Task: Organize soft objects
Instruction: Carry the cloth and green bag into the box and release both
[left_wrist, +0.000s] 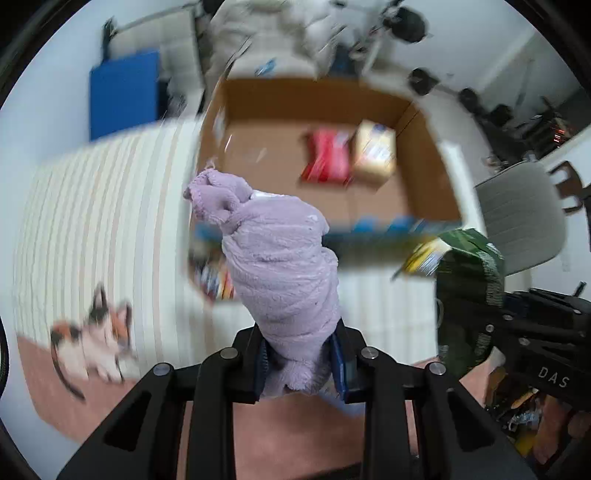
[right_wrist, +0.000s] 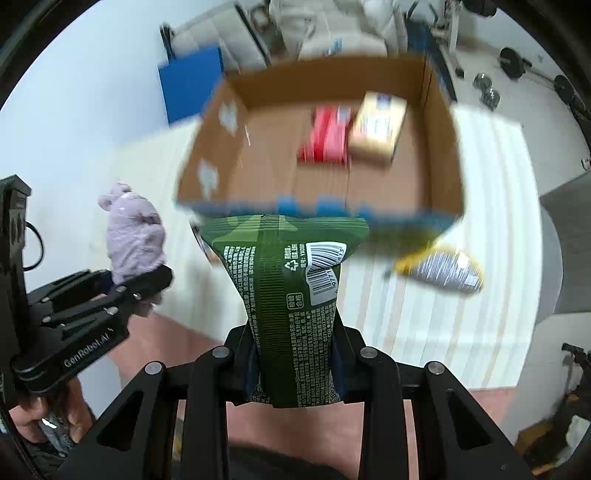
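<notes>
My left gripper (left_wrist: 301, 360) is shut on a fluffy lilac cloth (left_wrist: 277, 254), held up in front of an open cardboard box (left_wrist: 424, 158); both also show in the right wrist view, the gripper (right_wrist: 122, 284) with the cloth (right_wrist: 133, 236). My right gripper (right_wrist: 295, 363) is shut on a green snack pouch (right_wrist: 284, 288), raised before the box (right_wrist: 441, 147); that pouch shows at the right of the left view (left_wrist: 467, 291). A red pack (left_wrist: 327, 157) and a tan box (left_wrist: 375, 151) lie inside the cardboard box.
The box stands on a striped white blanket (left_wrist: 99, 206) with a cat print (left_wrist: 96, 343). A yellow and silver packet (right_wrist: 443, 269) lies on the blanket near the box's front right corner. A grey chair (left_wrist: 524, 214) stands at the right. Blue panel (left_wrist: 123, 92) behind.
</notes>
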